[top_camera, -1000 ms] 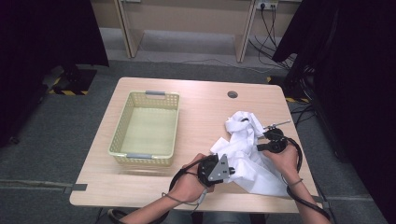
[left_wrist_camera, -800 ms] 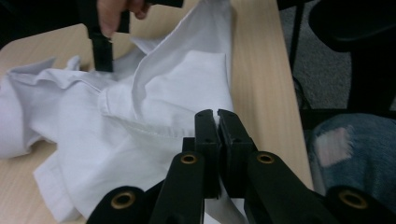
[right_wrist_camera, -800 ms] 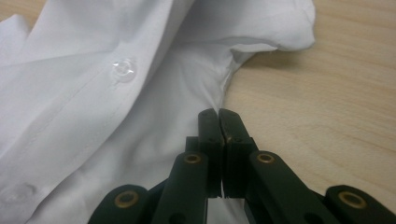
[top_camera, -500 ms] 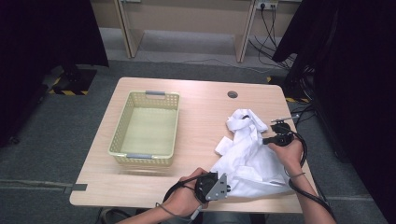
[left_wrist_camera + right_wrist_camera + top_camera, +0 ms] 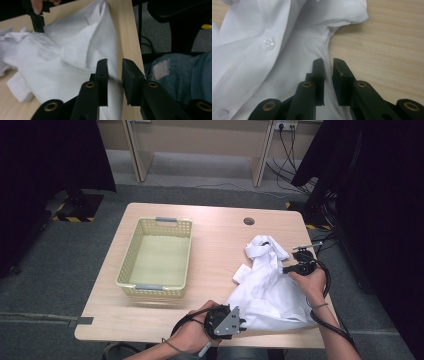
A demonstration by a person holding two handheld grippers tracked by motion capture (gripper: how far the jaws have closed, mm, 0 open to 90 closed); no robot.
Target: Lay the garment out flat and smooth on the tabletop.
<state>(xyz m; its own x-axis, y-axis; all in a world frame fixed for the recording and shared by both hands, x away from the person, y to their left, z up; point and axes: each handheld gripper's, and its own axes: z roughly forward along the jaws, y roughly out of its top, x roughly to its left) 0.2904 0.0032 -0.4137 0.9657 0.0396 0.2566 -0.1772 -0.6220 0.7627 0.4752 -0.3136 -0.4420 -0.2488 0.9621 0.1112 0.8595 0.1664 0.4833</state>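
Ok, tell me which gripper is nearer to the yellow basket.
Left. The left gripper is at the table's near edge, past the yellow basket's near right corner, at the white shirt's hem. The right gripper sits far across the shirt, toward the table's right side.

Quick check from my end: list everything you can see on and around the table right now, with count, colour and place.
shirt: one, white, buttoned, crumpled on the table's right half, reaching the near edge.
basket: one, pale yellow with grey handles, nothing inside, on the table's left half.
table: one, light wood, round cable hole near its far edge.
left gripper: one, black; jaws just opening, a slight gap, at the shirt's edge by the near table edge.
right gripper: one, black; jaws just opening, slight gap, shirt edge between them.
person: two hands, blue jeans below the table edge.
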